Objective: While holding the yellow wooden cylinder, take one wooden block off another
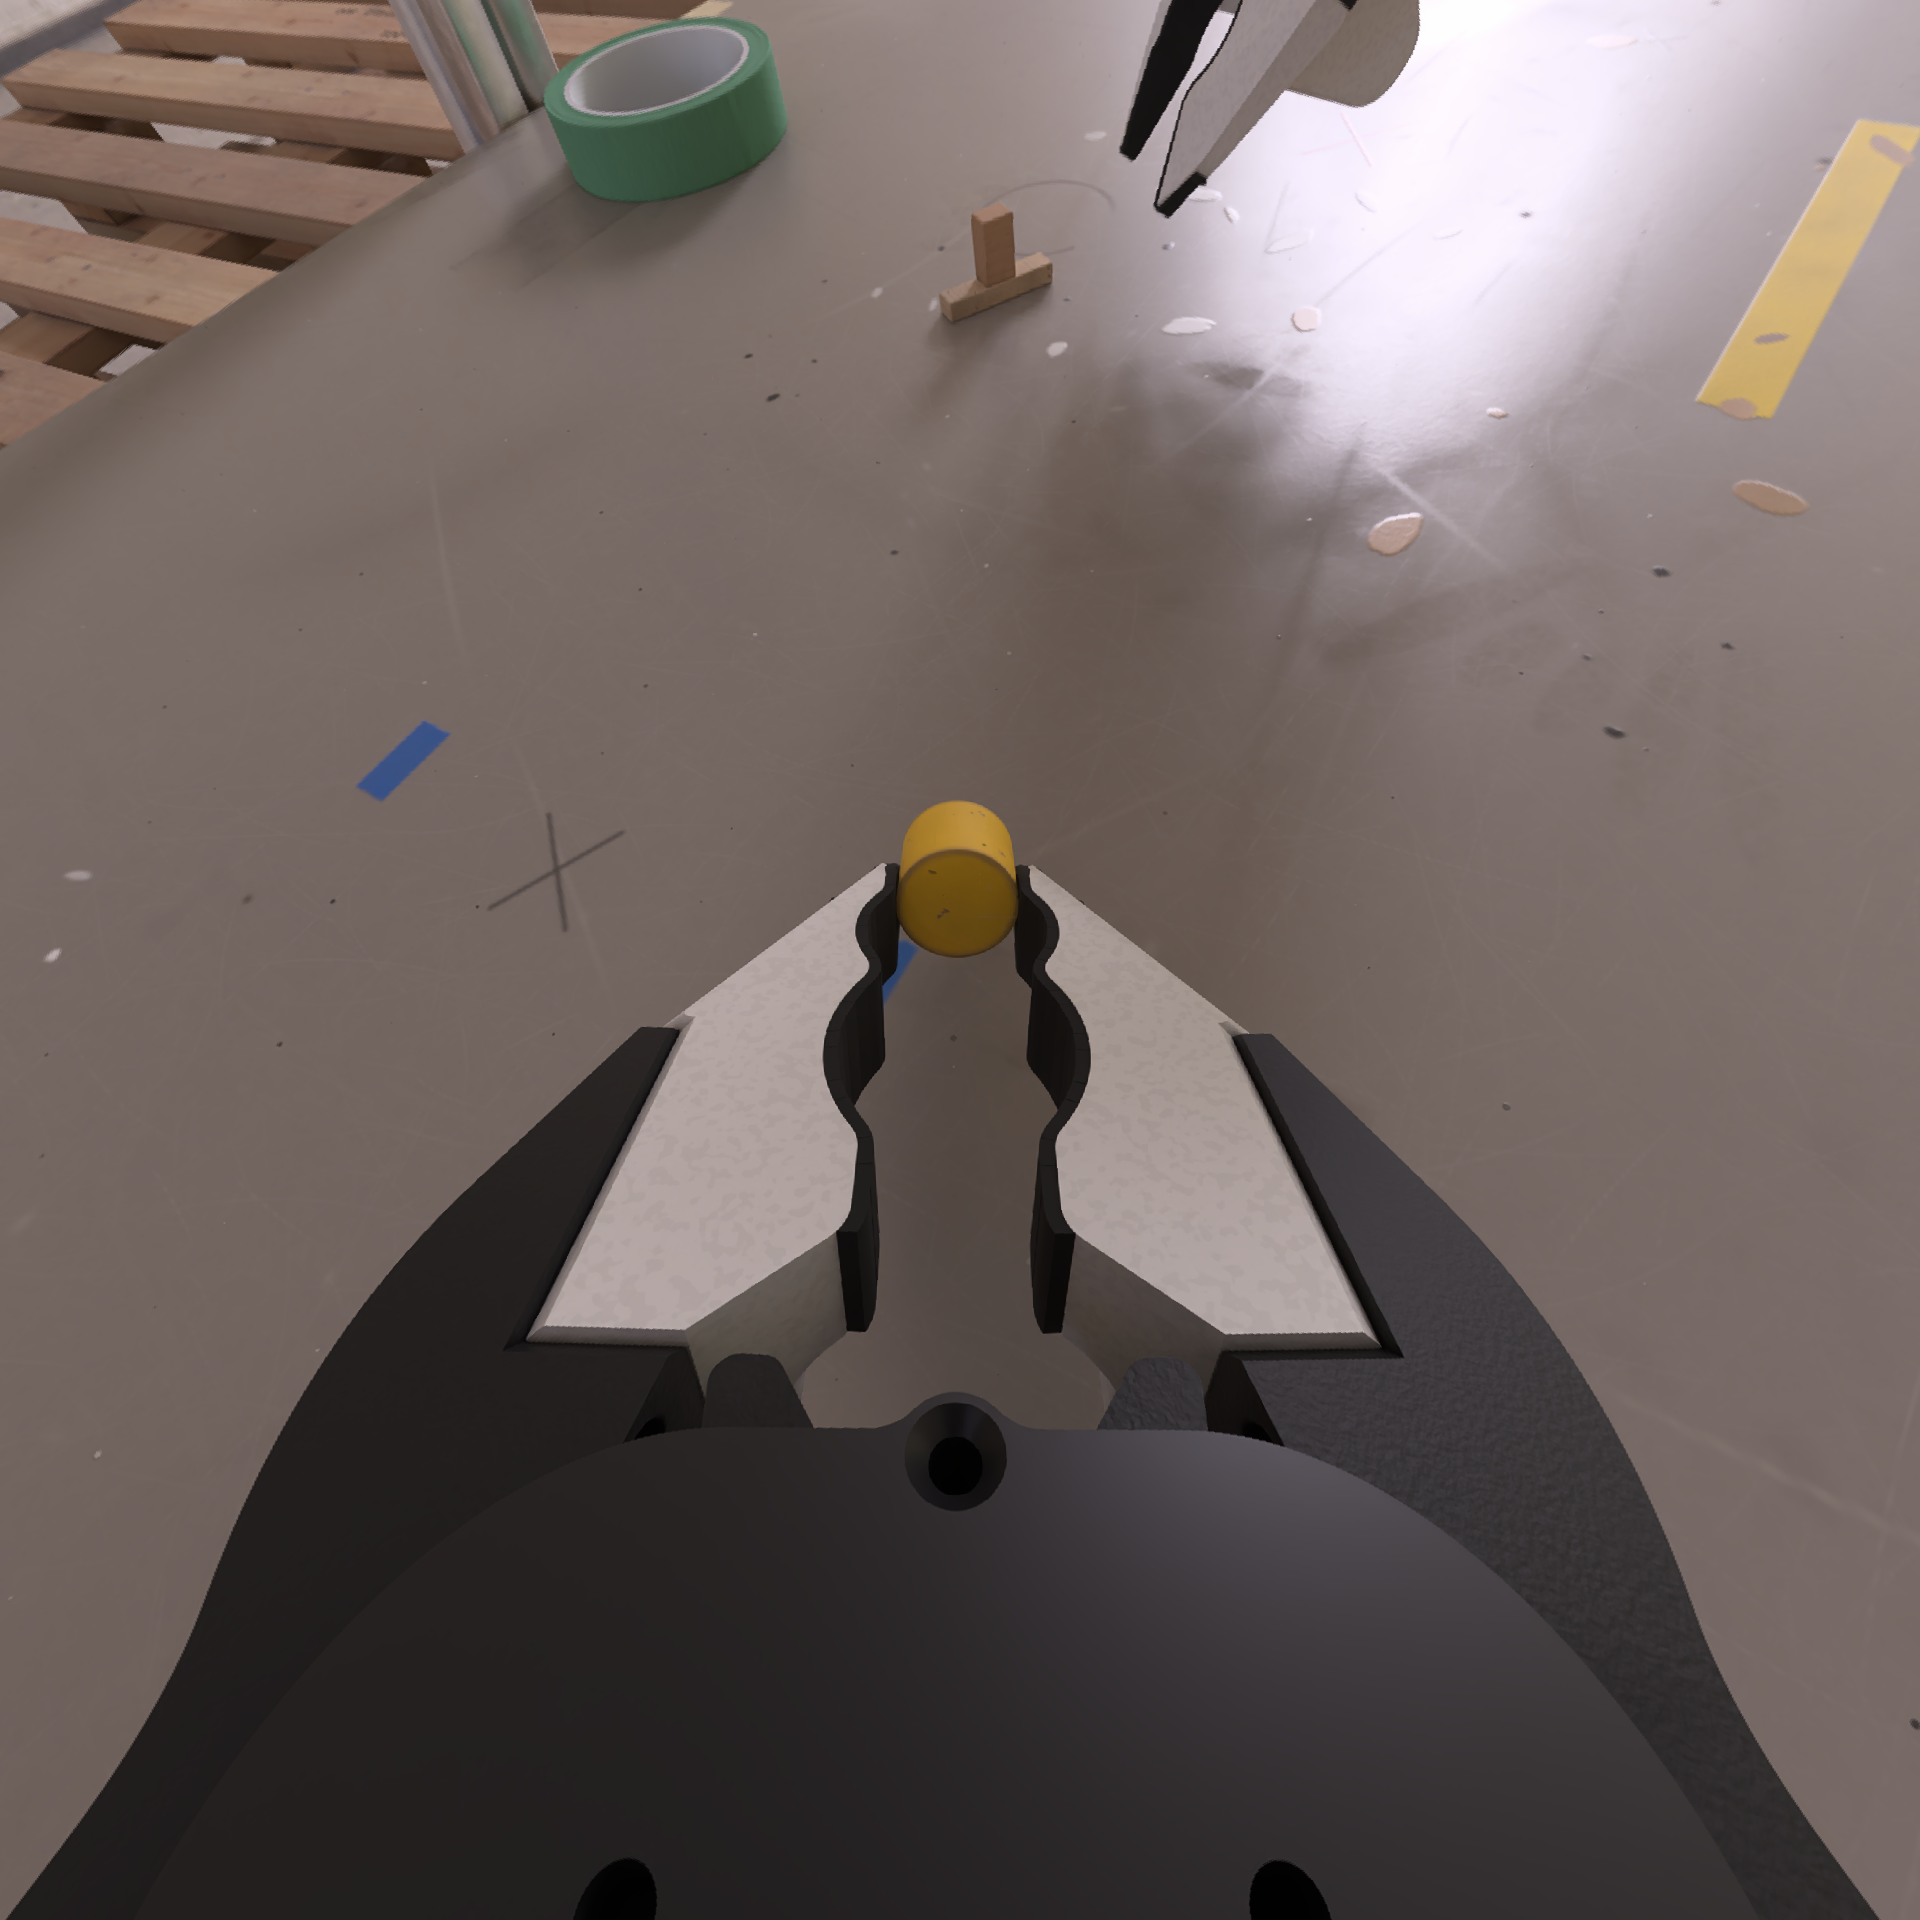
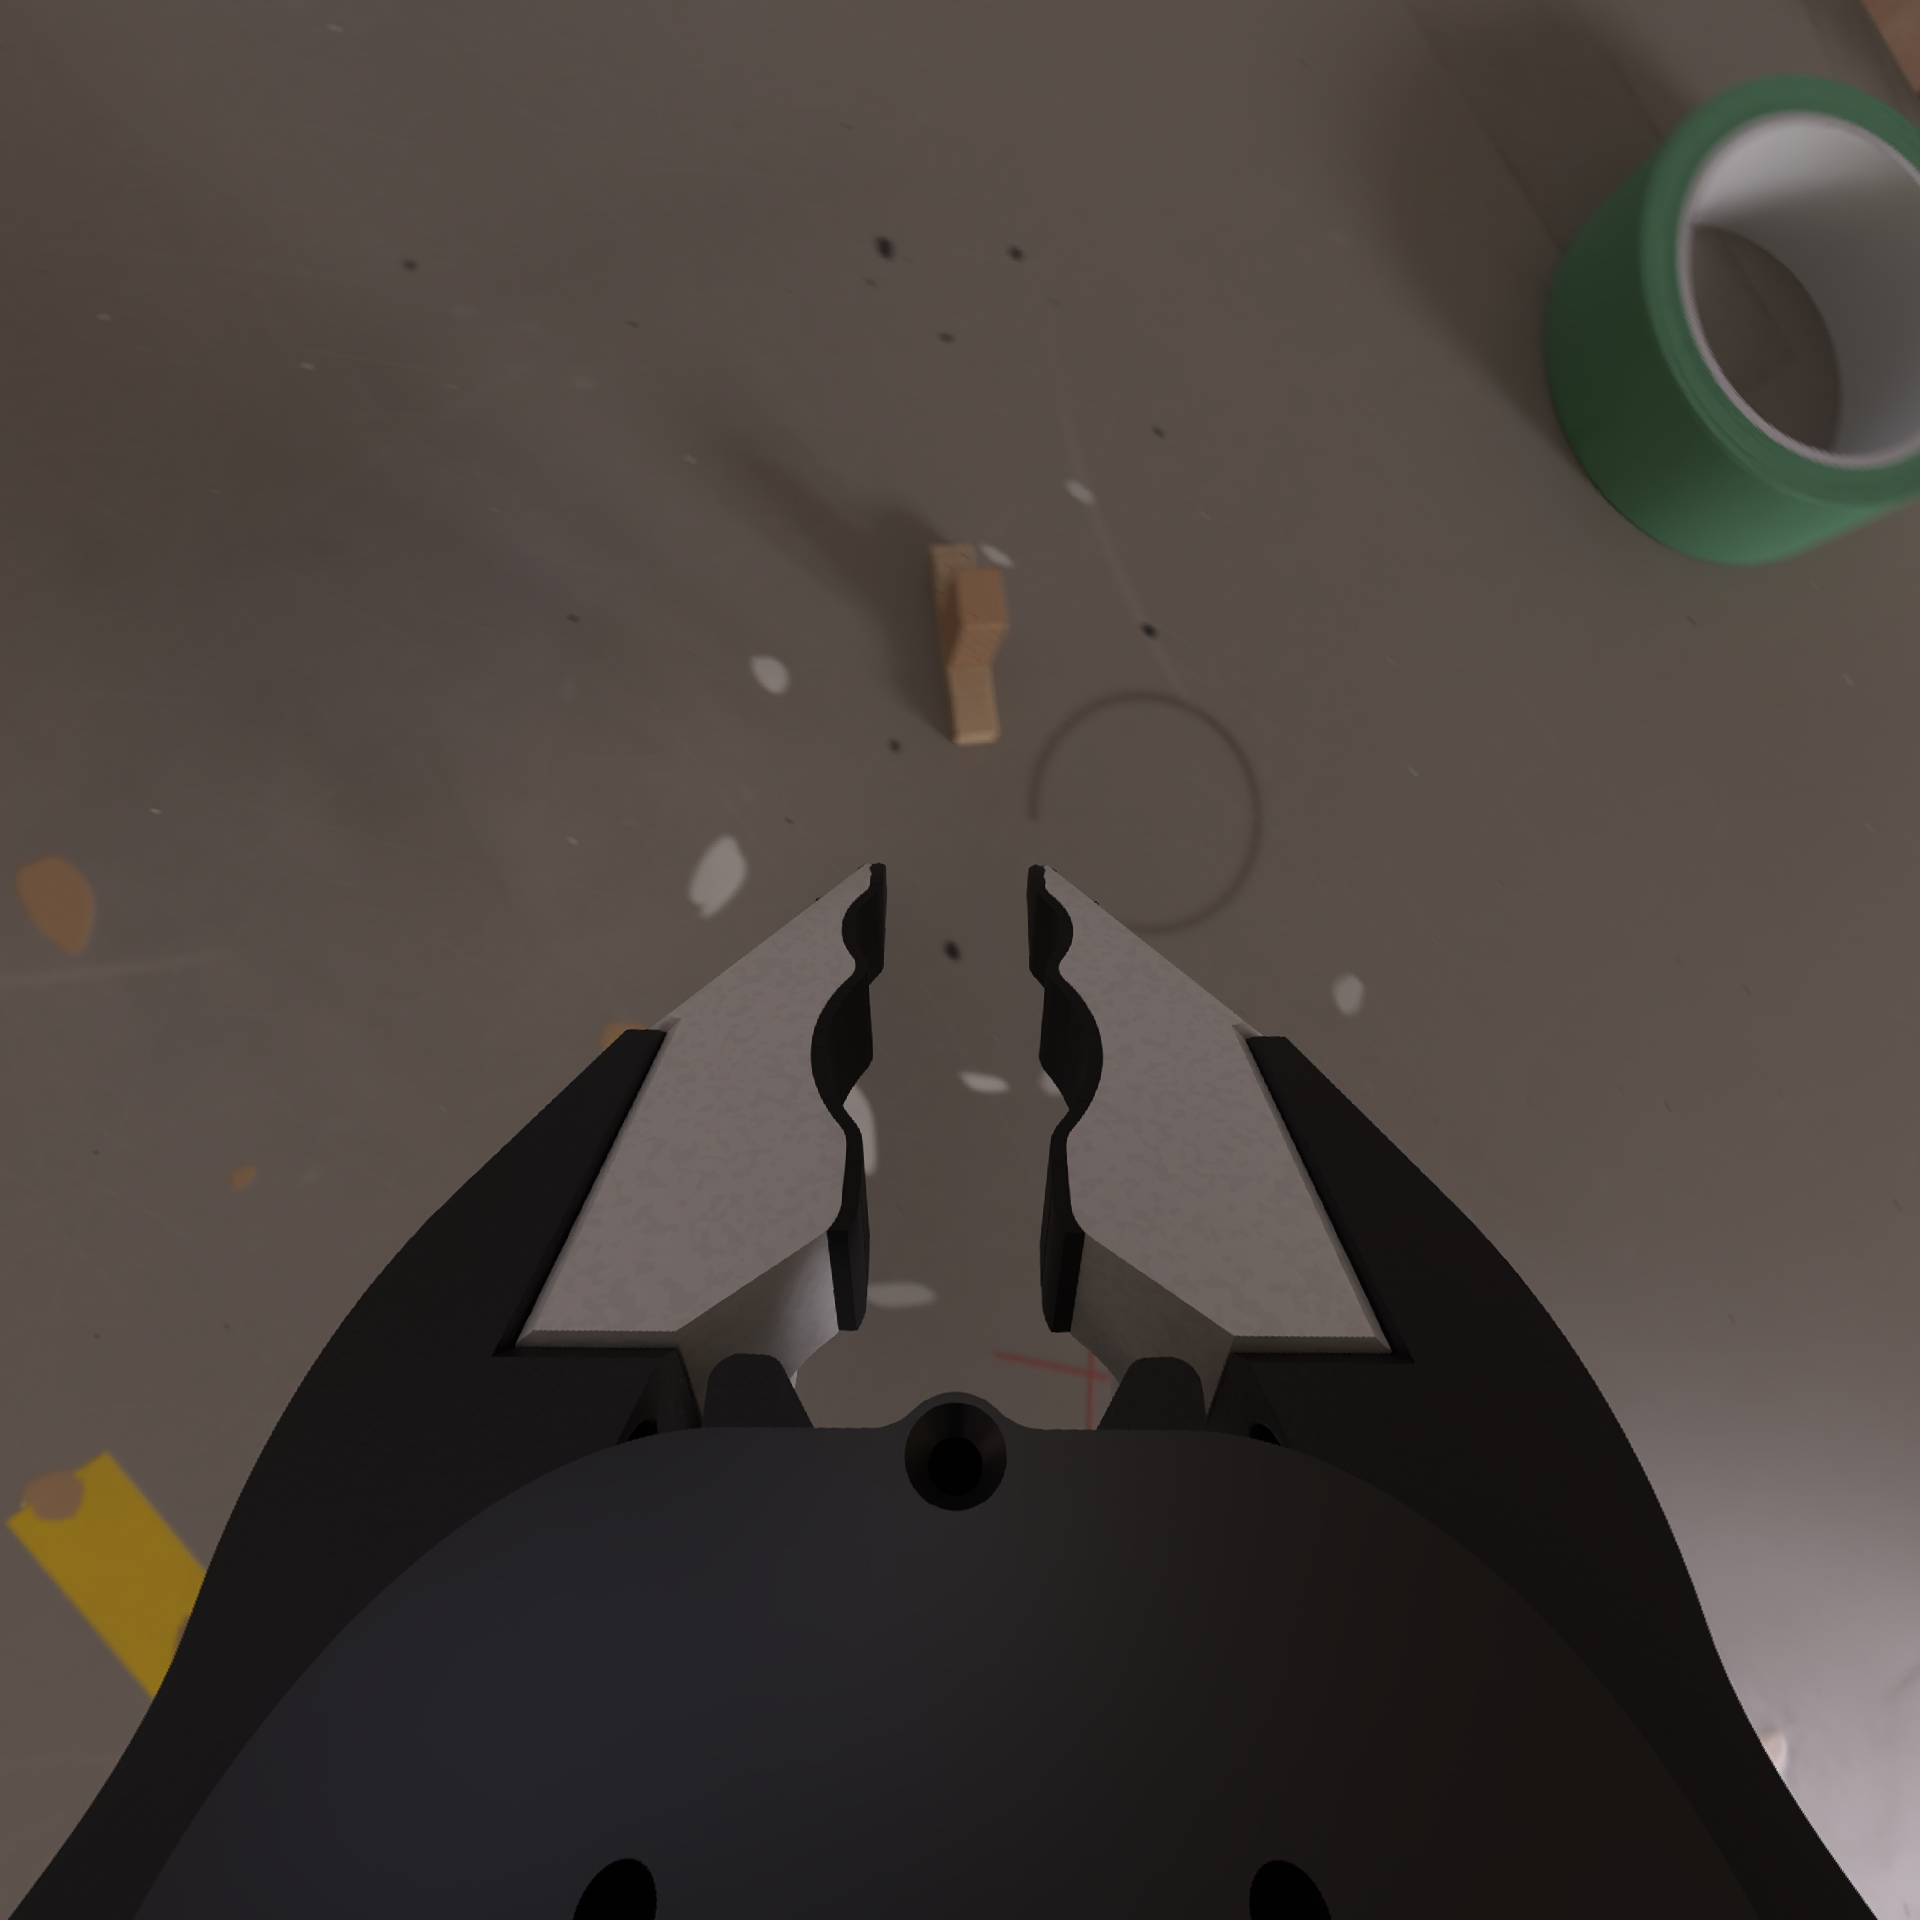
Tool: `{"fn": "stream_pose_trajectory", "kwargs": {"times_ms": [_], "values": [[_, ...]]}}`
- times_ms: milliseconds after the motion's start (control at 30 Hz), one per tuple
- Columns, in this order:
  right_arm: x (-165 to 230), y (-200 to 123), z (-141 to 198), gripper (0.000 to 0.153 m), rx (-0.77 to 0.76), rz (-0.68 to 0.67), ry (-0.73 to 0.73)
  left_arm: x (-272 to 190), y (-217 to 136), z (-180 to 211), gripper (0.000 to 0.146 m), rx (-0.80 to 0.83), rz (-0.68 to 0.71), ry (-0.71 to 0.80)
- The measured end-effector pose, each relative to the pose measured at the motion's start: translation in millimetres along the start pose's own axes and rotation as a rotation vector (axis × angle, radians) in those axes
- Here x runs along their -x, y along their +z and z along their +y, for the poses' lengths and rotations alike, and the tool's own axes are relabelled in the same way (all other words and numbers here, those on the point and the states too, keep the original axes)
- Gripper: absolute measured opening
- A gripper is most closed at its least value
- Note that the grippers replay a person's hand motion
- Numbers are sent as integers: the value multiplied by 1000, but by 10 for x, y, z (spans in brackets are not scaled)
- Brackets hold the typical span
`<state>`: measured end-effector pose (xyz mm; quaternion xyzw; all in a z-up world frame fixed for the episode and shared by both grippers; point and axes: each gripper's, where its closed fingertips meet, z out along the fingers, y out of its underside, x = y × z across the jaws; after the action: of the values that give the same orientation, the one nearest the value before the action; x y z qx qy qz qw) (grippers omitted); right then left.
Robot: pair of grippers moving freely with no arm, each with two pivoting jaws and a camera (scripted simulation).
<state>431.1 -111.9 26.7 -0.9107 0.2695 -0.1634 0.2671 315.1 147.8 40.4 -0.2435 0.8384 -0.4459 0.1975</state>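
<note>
Left gripper [image 1: 956, 883] fingers pinch the yellow cylinder [image 1: 956, 894] at their tips. Right gripper [image 2: 956, 868] fingers parted, empty, above the worktop [image 2: 416, 520]. Upright block [image 2: 980, 634] stands on flat block [image 2: 961, 665]. Likely light, rigid, tippy; grip the upright's side faces.

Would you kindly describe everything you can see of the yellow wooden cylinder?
The yellow wooden cylinder is short and stubby, painted a matte mustard yellow with a few small dark specks on its flat end. It lies on its side, that round end facing the left wrist camera. The left gripper is shut on it, the black fingers pressing its curved sides at the very tips. Whether it is clear of the grey table cannot be told.
</note>
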Motion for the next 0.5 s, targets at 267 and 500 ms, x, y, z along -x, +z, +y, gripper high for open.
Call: {"fn": "stream_pose_trajectory", "kwargs": {"times_ms": [267,500], "values": [[-214,-387,426,25,5,-26,166,-3,2,0,21,0,22,-19],[-197,-280,441,24,24,6,140,-6,23,10,21,14,10,0]]}}
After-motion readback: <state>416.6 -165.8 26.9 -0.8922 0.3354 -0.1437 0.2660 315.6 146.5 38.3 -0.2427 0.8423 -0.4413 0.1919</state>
